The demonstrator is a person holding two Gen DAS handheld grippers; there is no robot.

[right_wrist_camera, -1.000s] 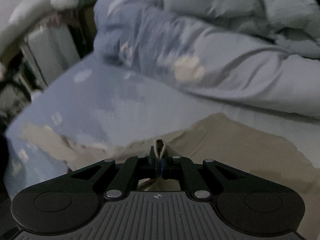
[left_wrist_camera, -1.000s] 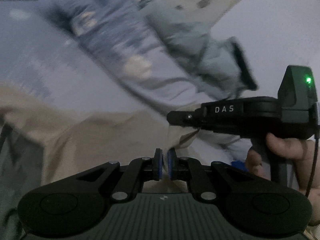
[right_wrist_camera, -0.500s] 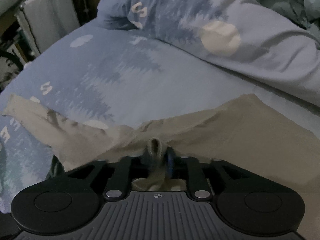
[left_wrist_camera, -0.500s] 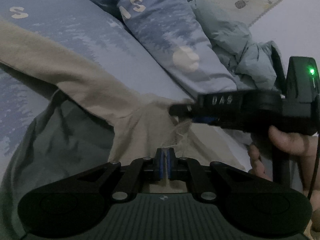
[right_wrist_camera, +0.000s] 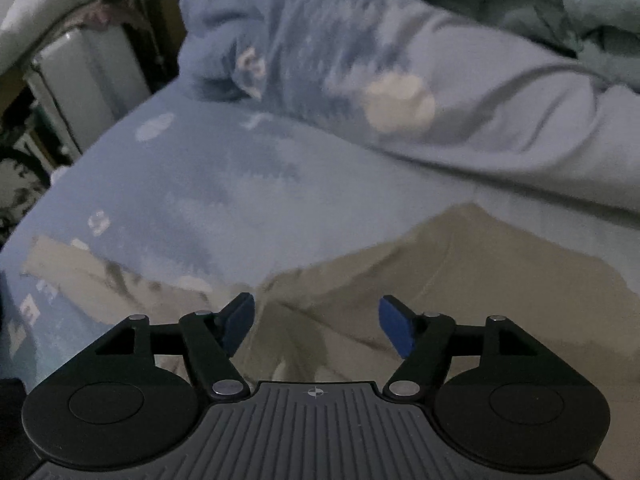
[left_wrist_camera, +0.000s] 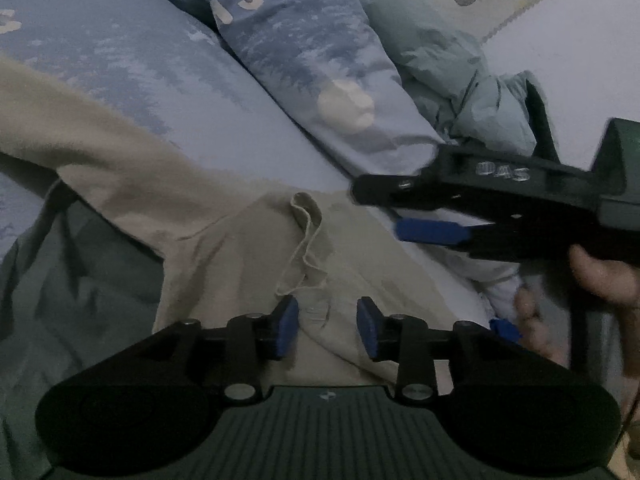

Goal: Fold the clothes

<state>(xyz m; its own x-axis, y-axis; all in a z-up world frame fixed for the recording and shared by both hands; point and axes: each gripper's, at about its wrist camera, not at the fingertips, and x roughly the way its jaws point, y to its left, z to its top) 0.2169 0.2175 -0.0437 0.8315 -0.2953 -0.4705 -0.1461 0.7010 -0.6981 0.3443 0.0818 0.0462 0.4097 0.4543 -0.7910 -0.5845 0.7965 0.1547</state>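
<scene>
While flat, beige garment [left_wrist_camera: 224,240] sleeve [left_wrist_camera: 60,120] runs upper-left.

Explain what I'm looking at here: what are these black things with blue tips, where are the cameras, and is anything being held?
They are hand-held tongs, one per hand, each with a camera looking along its two fingers. One picture comes from the left tongs, where the right tongs and the person's hand also show. The other comes from the right tongs. Both stand open and hold nothing. A beige garment lies on the blue bedsheet, beside a rumpled duvet.
</scene>
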